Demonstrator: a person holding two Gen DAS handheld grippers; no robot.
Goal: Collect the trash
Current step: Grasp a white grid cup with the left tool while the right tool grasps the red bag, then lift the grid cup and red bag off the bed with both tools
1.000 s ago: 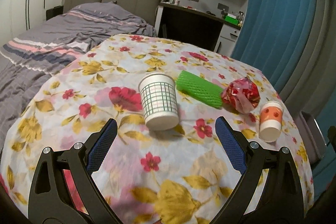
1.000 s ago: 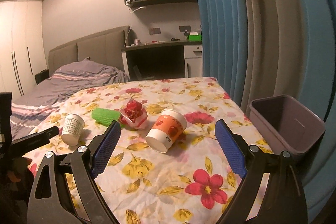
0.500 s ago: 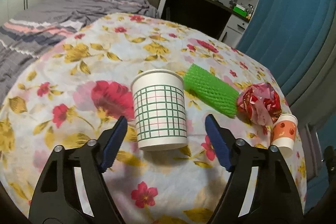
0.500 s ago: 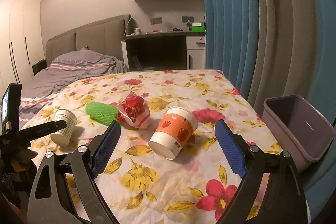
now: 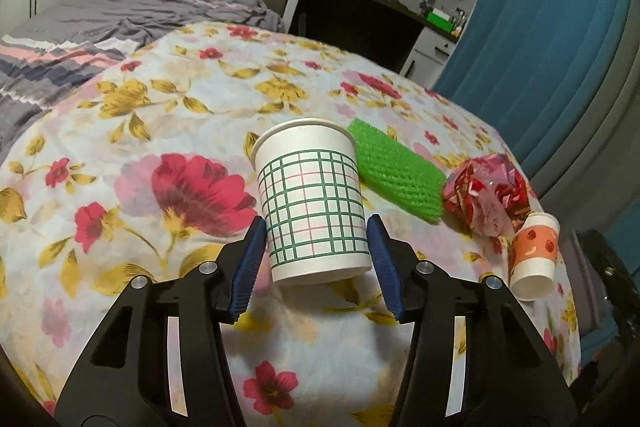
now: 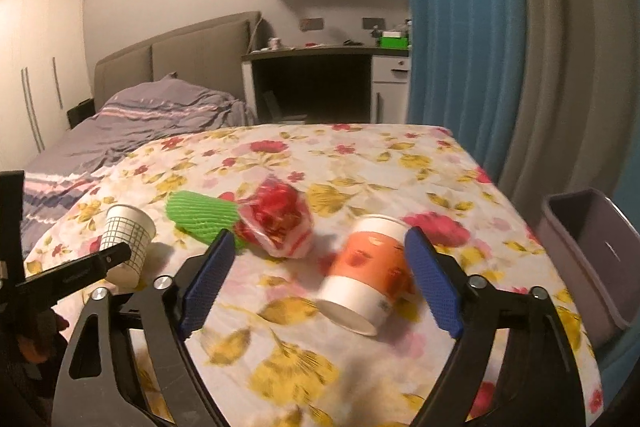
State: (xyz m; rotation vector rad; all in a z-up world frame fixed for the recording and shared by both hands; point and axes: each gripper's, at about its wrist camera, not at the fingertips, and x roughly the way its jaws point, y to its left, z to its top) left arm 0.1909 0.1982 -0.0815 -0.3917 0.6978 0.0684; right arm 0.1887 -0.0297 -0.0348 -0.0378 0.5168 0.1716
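A white paper cup with a green check pattern (image 5: 314, 203) stands on the floral tablecloth (image 5: 160, 107). My left gripper (image 5: 315, 221) is closing on it, and its blue pads touch the cup's two sides low down. An orange-and-white cup (image 6: 368, 275) lies on its side between the fingers of my right gripper (image 6: 320, 237). Those jaws are closing but still wide; the right pad is close to the cup and the left pad far from it. A green foam net (image 5: 396, 175) and a crumpled red wrapper (image 5: 486, 191) lie between the two cups.
A grey plastic bin (image 6: 592, 259) stands beside the table's right edge, against the blue and grey curtains (image 6: 460, 47). A bed with grey bedding (image 5: 140, 3) lies behind the table on the left. A desk (image 6: 320, 83) is at the back.
My left gripper came forward and down to the checked cup, and its jaws narrowed onto it. My right gripper moved up to the orange cup, which now lies between its fingers.
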